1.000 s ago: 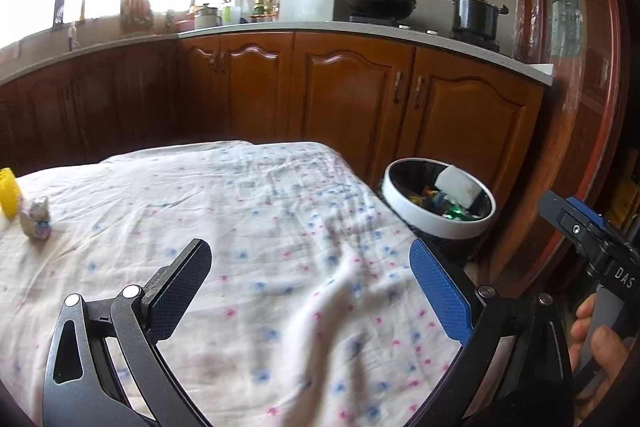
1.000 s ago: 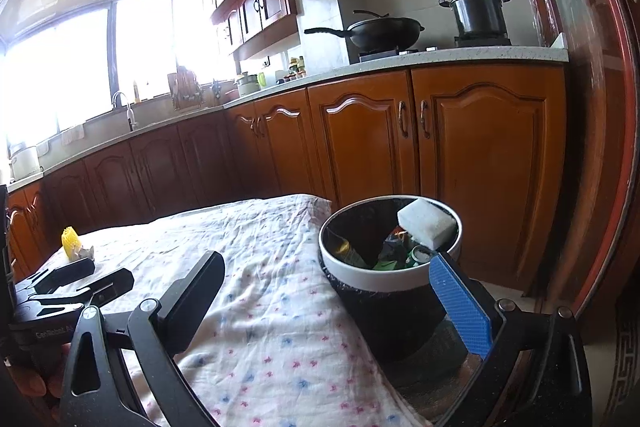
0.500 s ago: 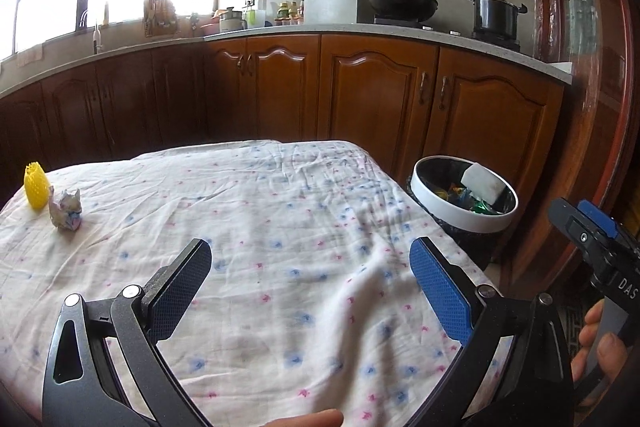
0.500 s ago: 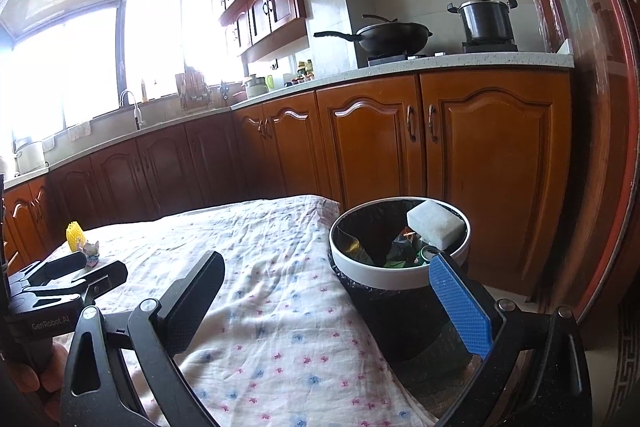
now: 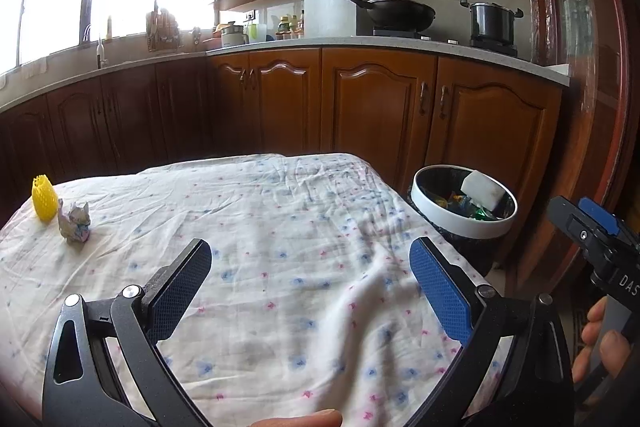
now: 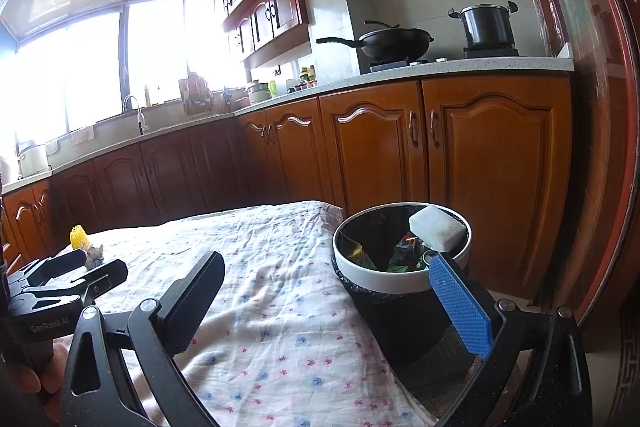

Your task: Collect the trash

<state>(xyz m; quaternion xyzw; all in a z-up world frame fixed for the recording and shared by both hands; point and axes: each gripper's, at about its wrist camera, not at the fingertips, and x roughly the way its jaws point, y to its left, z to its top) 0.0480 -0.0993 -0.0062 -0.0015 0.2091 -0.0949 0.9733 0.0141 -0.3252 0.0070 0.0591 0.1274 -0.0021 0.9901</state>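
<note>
A white-rimmed black trash bin [image 5: 464,227] stands on the floor by the table's right side, holding a white sponge block [image 5: 482,189] and coloured wrappers; it also shows in the right wrist view [image 6: 400,281]. A yellow foam net [image 5: 43,198] and a small crumpled wrapper [image 5: 75,223] lie at the table's far left, also seen small in the right wrist view [image 6: 80,237]. My left gripper [image 5: 310,281] is open and empty above the tablecloth. My right gripper [image 6: 328,291] is open and empty between table and bin.
The table [image 5: 280,227] wears a white flowered cloth. Brown kitchen cabinets [image 5: 360,107] run behind it, with a wok [image 5: 396,13] and pot [image 5: 491,23] on the counter. A wooden door frame [image 5: 592,107] stands to the right of the bin.
Both grippers have pulled back and tilted up, away from the bin and table. The yellow net and wrapper have come further into the left wrist view. Both stay open and empty.
</note>
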